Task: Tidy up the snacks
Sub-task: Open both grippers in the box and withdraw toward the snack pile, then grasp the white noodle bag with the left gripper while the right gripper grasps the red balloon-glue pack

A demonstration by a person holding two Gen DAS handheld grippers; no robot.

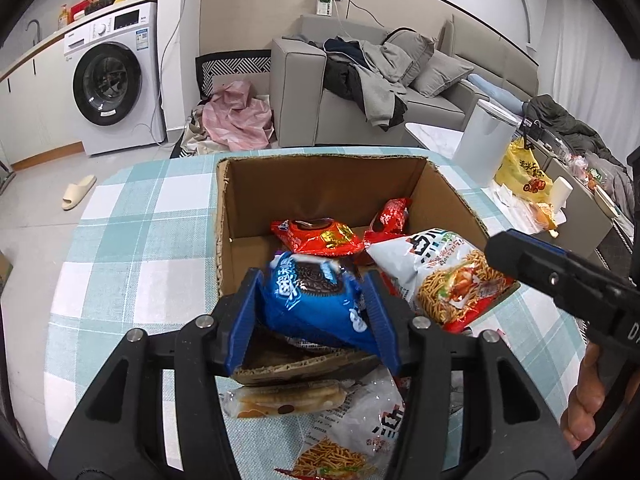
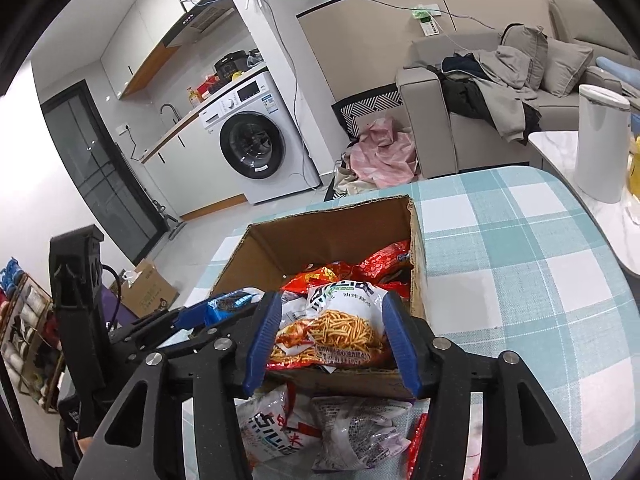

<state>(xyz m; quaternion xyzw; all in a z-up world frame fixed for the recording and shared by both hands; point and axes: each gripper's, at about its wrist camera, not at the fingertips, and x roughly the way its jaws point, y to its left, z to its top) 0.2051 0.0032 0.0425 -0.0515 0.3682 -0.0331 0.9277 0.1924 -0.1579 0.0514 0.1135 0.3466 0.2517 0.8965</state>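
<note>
cardboard box (image 1: 244,204): red snack packs (image 1: 320,236) inside | left gripper (image 1: 310,312): clamping blue cookie pack (image 1: 316,300) | right gripper (image 2: 332,340): clamping noodle snack bag (image 2: 336,320) over box rim

Noodle snack bag (image 1: 340,452) cut by bottom edge; box floor (image 1: 256,244) mostly hidden.

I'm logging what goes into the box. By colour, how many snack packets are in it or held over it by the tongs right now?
Red packets: 2
White noodle-snack bag, in the right tongs: 1
Blue cookie packet, in the left tongs: 1
Total: 4
</note>
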